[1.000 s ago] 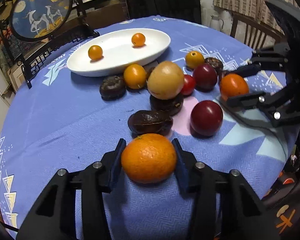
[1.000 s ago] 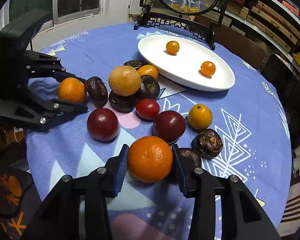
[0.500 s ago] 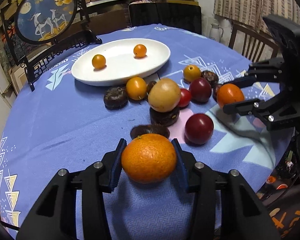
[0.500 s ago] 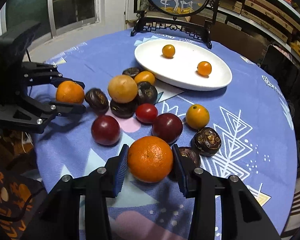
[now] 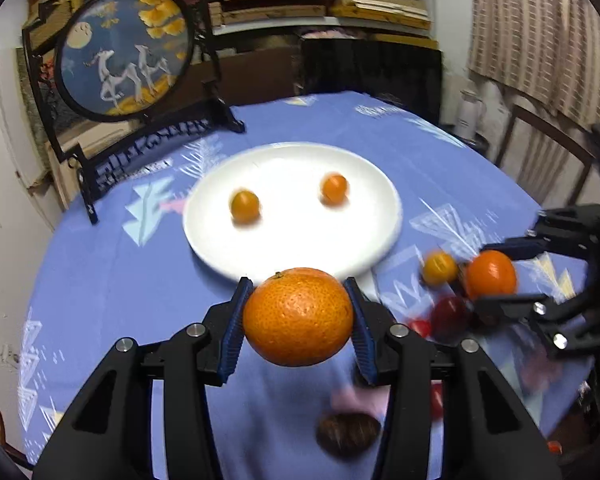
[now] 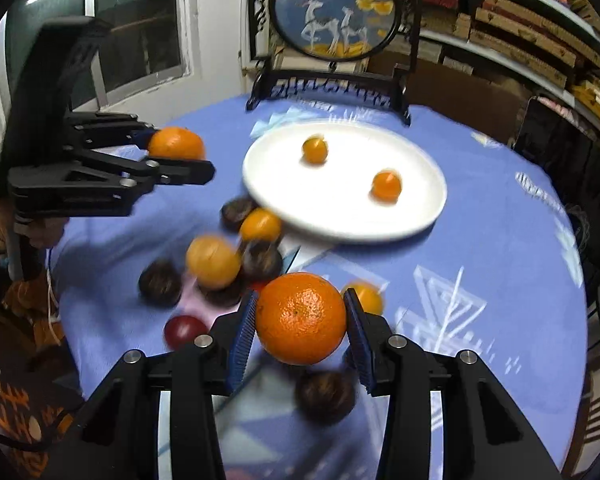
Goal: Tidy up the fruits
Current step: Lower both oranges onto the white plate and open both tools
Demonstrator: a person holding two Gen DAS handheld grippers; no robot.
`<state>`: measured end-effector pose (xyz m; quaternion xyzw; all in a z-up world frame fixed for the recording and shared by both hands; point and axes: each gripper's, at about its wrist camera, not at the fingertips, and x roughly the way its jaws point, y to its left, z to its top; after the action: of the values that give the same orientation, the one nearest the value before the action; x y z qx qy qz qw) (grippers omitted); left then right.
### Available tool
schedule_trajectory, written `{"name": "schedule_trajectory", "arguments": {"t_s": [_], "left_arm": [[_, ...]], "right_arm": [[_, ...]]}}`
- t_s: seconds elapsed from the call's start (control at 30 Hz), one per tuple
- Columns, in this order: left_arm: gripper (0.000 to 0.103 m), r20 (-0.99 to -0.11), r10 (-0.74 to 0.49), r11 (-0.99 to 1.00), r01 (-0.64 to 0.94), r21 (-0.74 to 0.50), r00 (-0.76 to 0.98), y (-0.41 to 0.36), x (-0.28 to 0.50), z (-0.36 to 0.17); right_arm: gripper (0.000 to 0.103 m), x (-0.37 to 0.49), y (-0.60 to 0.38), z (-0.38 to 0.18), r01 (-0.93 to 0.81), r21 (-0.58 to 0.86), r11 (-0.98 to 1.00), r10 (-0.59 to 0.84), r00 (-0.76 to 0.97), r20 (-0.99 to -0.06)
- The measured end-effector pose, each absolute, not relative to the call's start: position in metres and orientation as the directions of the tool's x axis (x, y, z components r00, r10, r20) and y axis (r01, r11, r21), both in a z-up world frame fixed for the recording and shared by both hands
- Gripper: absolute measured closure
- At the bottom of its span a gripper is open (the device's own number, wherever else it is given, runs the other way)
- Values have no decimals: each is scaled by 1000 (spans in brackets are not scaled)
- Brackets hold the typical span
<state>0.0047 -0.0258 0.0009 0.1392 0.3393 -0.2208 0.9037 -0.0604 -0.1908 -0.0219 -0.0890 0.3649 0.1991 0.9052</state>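
I have an orange clamped across its middle in each claw, the left gripper (image 5: 298,316) with its orange (image 5: 298,316) and the right gripper (image 6: 300,318) with its orange (image 6: 300,318), both carried above the table near the white plate (image 5: 212,236), and I judge them firm, fairly light, pebbly-skinned and easy to grip.

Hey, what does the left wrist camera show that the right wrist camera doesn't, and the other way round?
Only the left wrist view shows the striped curtain and a wooden chair. Only the right wrist view shows the window and the pale yellow fruit among dark ones. Both show the white plate with two small oranges on it, the round deer screen, and each gripper shut on an orange.
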Motion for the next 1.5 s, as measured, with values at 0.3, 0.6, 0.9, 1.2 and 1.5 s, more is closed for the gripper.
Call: {"name": "schedule_trajectory", "arguments": {"t_s": [0.3, 0.6, 0.9, 1.2, 1.5], "left_arm": [[58, -692, -184, 905, 395, 157, 698, -56, 83, -3], [58, -717, -133, 911, 369, 183, 685, -70, 130, -22], [58, -729, -122, 909, 371, 192, 674, -75, 146, -32], [58, -735, -78, 915, 341, 215, 673, -77, 159, -40], [39, -707, -79, 928, 311, 206, 703, -69, 154, -26]], "right_arm": [[59, 32, -204, 4, -356, 17, 934, 281, 705, -652], [59, 113, -209, -9, -293, 72, 953, 263, 686, -678], [59, 152, -208, -24, -274, 90, 958, 255, 661, -706], [58, 166, -202, -32, -275, 90, 957, 254, 650, -716], [40, 148, -210, -13, -254, 89, 963, 248, 706, -663]]}}
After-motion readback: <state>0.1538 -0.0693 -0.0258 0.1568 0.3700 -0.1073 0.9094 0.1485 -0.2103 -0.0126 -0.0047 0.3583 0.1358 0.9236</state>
